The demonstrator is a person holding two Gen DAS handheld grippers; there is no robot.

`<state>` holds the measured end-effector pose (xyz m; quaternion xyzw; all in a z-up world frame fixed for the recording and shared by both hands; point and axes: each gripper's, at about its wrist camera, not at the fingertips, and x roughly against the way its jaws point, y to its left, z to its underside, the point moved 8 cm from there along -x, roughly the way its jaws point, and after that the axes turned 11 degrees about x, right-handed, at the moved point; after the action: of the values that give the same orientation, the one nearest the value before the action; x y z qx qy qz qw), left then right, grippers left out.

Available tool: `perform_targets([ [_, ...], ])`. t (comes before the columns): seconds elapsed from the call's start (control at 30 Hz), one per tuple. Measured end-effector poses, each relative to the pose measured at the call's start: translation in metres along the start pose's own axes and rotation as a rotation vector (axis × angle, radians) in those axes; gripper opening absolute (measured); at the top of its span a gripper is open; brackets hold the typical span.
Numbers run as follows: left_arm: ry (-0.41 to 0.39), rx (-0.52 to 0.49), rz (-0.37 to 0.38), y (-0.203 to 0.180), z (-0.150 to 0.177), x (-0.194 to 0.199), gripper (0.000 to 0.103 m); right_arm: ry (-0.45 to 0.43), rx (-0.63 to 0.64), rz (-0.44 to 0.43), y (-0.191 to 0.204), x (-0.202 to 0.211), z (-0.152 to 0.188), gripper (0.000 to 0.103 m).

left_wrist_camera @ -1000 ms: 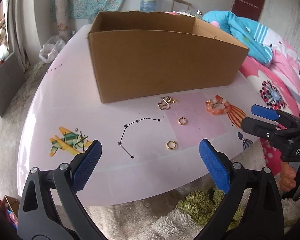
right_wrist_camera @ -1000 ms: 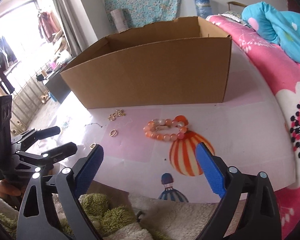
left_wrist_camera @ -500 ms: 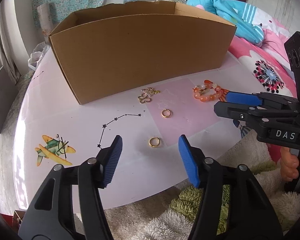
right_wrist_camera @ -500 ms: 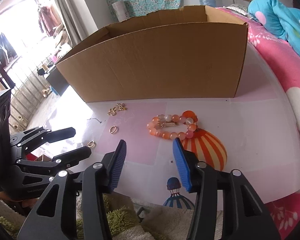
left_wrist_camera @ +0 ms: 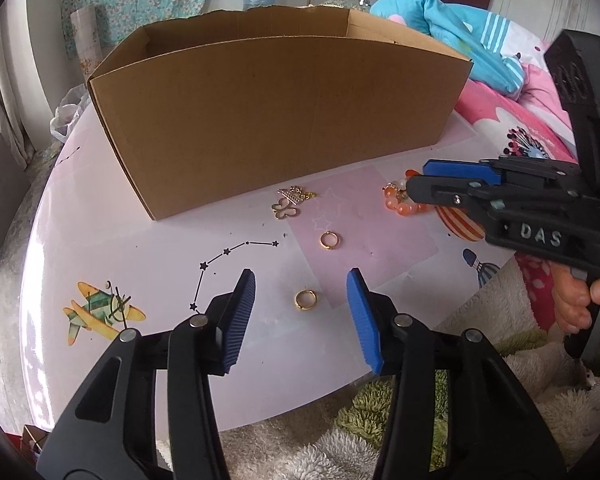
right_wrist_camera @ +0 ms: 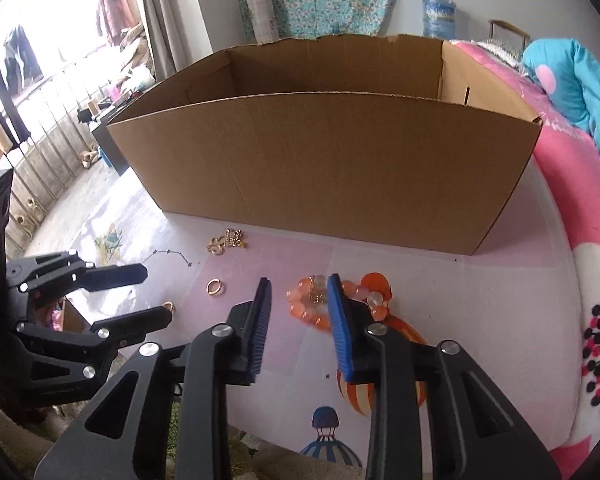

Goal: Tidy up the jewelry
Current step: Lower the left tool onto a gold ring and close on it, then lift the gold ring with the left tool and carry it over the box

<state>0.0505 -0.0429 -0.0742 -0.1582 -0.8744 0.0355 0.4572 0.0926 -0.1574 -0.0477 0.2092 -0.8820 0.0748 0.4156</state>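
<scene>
Cardboard box [left_wrist_camera: 276, 120] sits open-topped behind the jewelry as your drop target, your right gripper [right_wrist_camera: 298, 300] straddles the orange bead bracelet [right_wrist_camera: 314, 314] unclenched, left gripper [left_wrist_camera: 302, 300] brackets the near gold ring [left_wrist_camera: 305, 300], also unclenched.

- The left wrist view looks forward and down along its 2 fingers, low and close over the near edge of the table [left_wrist_camera: 100, 240], facing the cardboard box [left_wrist_camera: 284, 120].
- The right wrist view sits further right, equally low, facing the same box [right_wrist_camera: 340, 168].
- Both share the box front, the table and each other's gripper.
</scene>
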Motion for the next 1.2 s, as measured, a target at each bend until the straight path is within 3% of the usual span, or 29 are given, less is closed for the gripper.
perform_targets([
  [0.2, 0.019, 0.0, 0.026, 0.002, 0.003, -0.003, 0.039, 0.048, -0.063, -0.045, -0.007, -0.014, -0.002, 0.018],
  [0.53, 0.046, 0.004, 0.051, 0.006, 0.008, -0.005, 0.029, 0.036, -0.077, -0.068, 0.007, -0.009, 0.0, 0.018],
  [0.9, 0.043, -0.052, 0.001, 0.004, 0.011, -0.007, 0.009, 0.026, -0.062, -0.085, 0.029, -0.006, 0.004, 0.018],
  [1.2, 0.031, -0.075, -0.016, 0.007, 0.011, -0.006, 0.009, 0.023, -0.011, -0.086, 0.04, -0.008, 0.003, 0.018],
])
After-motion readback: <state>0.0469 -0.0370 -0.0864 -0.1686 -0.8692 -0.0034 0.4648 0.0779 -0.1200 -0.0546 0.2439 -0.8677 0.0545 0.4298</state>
